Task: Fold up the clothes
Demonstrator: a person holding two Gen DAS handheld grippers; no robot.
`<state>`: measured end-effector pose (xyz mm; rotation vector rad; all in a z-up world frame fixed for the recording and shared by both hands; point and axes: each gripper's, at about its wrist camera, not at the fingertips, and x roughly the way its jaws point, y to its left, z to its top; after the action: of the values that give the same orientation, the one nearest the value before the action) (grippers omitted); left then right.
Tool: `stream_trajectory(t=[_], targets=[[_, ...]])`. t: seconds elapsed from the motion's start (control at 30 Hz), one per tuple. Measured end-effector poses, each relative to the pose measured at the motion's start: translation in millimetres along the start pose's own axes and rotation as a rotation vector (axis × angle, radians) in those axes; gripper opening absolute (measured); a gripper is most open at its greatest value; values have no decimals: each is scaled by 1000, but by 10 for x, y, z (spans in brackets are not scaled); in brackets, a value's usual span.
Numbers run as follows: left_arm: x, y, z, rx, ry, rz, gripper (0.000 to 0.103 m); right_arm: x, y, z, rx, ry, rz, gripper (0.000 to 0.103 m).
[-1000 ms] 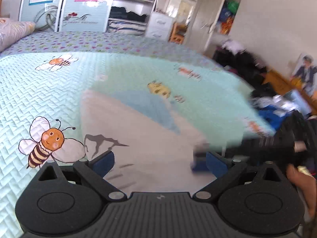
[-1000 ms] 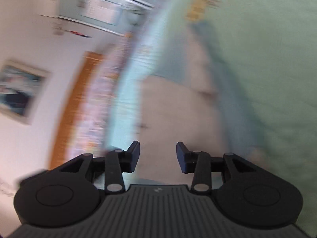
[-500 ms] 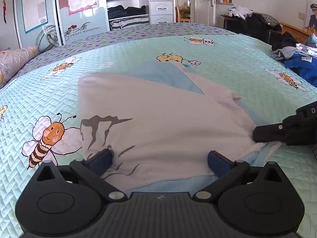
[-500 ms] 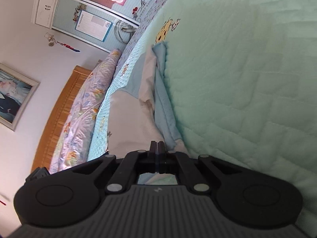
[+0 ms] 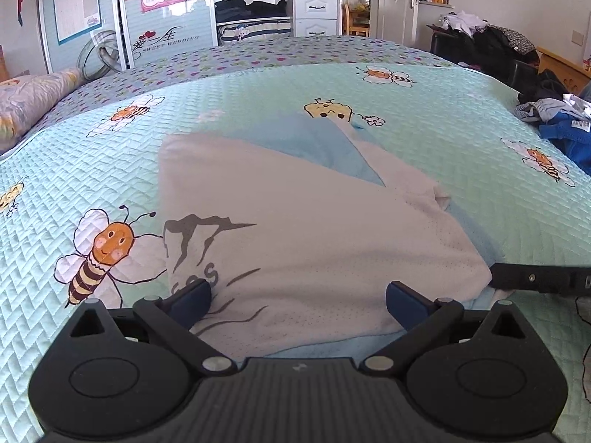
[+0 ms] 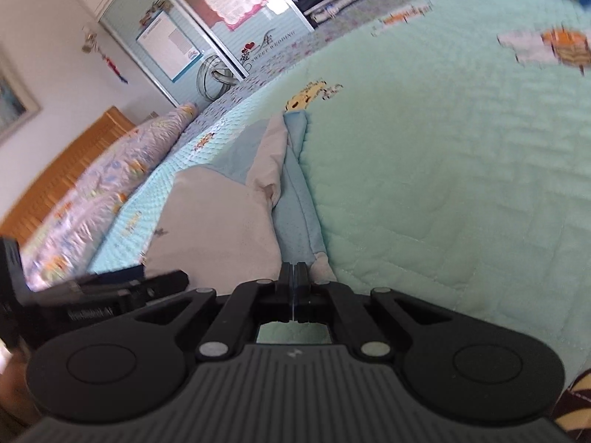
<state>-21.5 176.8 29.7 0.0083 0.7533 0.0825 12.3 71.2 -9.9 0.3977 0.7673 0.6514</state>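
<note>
On the bee-print bed (image 5: 424, 110), the white shirt (image 5: 295, 229) lies part-folded: your right gripper (image 6: 294, 277) pinches its 3 o'clock edge, jaws closed; left gripper (image 5: 297, 297) gapes at 6 o'clock, likely gripping next

The black left gripper (image 5: 298, 297) with 2 blue-padded fingers (image 5: 406, 304) sat low and level, its jaws spread wide. The black right gripper (image 6: 294, 277) reached in from the right, tilted sideways, its 2 fingers pressed flat together.
</note>
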Motion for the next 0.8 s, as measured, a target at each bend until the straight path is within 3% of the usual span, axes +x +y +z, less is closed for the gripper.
stream_trajectory(t=[0.03, 0.13, 0.2, 0.27, 0.33, 0.43, 0.63, 0.73, 0.8], targets=[[-17, 6, 11, 3, -2, 6, 100, -6, 49, -14, -28, -8, -16, 2], [-69, 25, 42, 11, -10, 24, 100, -62, 121, -32, -50, -33, -51, 6], [-103, 37, 63, 17, -15, 35, 100, -120, 159, -7, -45, -74, -66, 20], [-137, 50, 84, 22, -20, 47, 100, -182, 204, 65, -28, -130, -45, 65], [-172, 62, 105, 28, -25, 59, 100, -217, 260, 166, -3, -179, 9, 76], [-186, 103, 131, 26, -26, 73, 100, -134, 333, 313, 37, -187, 85, 76], [-97, 112, 113, 29, -4, 86, 100, 280, 195, 225, 136, -35, 190, 76], [-8, 92, 68, 23, 24, 73, 100, 248, 27, 109, 168, -25, 207, 62], [57, 68, 26, 21, 49, 60, 100, 161, -22, 100, 176, -25, 202, 60]])
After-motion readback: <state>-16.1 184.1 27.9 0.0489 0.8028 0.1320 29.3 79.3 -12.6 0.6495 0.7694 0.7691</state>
